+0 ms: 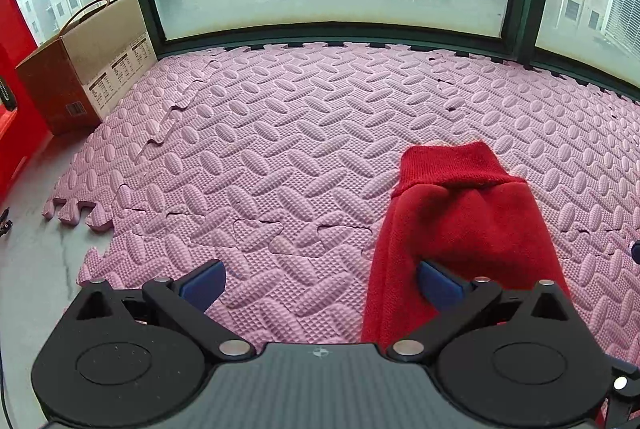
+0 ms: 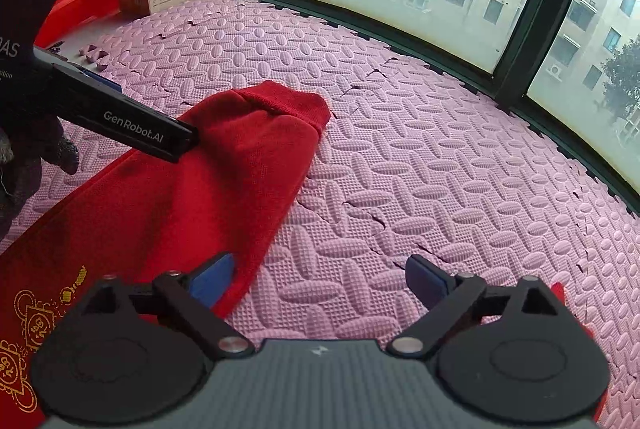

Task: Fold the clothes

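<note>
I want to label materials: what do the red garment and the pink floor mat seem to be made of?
Red garment: apparently soft fleece or knit fabric, matte and fuzzy, with a ribbed knit cuff and gold embroidery-like print. Pink floor mat: probably foam, matte, with embossed oval ridges and interlocking puzzle-shaped edges.

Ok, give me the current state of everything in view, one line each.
left gripper: open, holding nothing
right gripper: open, holding nothing
red sweater: lying on the mat, sleeve stretched out, not folded
foam mat: flat, seams partly lifted
cardboard box: closed
</note>
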The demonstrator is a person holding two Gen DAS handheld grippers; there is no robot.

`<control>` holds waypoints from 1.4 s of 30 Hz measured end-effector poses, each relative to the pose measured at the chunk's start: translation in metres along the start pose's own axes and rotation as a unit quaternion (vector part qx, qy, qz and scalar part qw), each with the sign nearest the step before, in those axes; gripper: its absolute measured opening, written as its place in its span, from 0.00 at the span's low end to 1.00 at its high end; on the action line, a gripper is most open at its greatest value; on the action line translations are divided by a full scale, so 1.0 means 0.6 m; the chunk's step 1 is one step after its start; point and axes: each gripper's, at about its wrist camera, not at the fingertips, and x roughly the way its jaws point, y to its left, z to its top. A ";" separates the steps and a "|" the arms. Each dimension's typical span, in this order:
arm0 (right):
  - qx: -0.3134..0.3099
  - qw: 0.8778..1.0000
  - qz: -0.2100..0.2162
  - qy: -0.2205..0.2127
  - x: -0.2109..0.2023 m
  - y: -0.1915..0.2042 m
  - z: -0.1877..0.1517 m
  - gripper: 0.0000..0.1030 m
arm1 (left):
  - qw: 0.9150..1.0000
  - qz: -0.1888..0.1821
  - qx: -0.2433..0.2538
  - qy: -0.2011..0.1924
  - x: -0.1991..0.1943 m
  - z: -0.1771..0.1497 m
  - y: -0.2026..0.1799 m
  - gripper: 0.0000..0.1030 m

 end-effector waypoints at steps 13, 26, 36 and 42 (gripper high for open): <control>-0.018 1.000 0.017 -0.016 -0.056 0.025 -0.009 0.91 | 0.997 -0.038 0.061 0.005 -0.127 -0.101 -0.007 1.00; -0.032 0.999 0.007 0.010 -0.070 0.047 -0.063 0.92 | 0.996 0.027 0.088 0.001 -0.168 -0.184 0.007 1.00; 0.046 0.997 -0.036 -0.040 -0.142 -0.031 -0.092 0.90 | 0.997 0.031 0.071 0.003 -0.176 -0.195 0.031 1.00; 0.100 0.990 -0.102 -0.015 -0.156 -0.136 -0.147 0.88 | 0.997 0.030 0.065 0.004 -0.176 -0.194 0.030 1.00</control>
